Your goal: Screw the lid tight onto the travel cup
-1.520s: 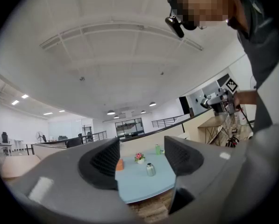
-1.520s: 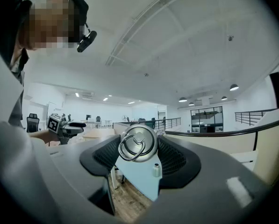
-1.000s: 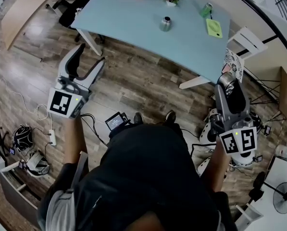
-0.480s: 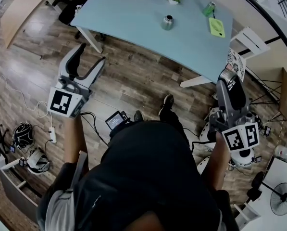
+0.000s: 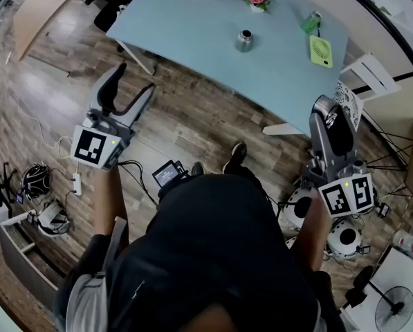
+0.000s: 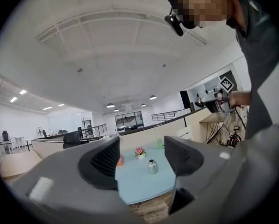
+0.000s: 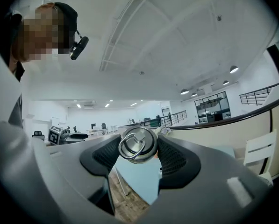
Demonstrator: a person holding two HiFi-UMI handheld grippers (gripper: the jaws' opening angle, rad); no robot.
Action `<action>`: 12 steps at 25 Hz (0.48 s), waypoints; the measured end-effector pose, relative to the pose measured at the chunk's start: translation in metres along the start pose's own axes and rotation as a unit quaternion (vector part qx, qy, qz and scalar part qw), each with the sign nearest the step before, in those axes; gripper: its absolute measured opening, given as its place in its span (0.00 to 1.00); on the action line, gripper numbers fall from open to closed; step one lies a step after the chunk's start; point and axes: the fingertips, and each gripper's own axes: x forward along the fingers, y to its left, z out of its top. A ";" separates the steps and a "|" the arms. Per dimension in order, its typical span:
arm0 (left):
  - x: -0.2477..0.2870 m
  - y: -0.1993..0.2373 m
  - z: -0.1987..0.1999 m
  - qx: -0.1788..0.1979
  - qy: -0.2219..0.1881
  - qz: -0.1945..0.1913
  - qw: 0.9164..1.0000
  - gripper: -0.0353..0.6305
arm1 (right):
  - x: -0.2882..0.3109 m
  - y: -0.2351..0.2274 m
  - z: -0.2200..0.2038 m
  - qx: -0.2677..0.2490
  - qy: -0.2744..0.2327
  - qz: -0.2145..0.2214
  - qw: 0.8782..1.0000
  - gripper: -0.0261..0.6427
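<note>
Lighting found bright and even across all three views. Source is overhead: round ceiling lamps [image 6: 152,97] in the left gripper view, strip lights [image 7: 81,105] in the right gripper view; the white ceiling [image 6: 106,45] reads close to washed out. From the head, the pale table [image 5: 192,26] carries a soft sheen and shadows on the wood floor [image 5: 192,116] are faint. Heavy barrel bending at every edge, black corners in both gripper views. Near parts of my left tool [image 6: 142,155] look soft; the metal lid [image 7: 138,145] shows mild glare
</note>
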 end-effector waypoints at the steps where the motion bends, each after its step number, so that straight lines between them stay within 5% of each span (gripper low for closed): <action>1: 0.007 -0.003 0.003 0.000 -0.001 0.003 1.000 0.58 | 0.003 -0.008 0.000 0.001 0.002 0.005 1.000 0.42; 12: 0.079 -0.024 0.026 0.015 0.017 0.040 0.999 0.58 | 0.060 -0.092 0.005 0.011 0.005 0.071 0.997 0.42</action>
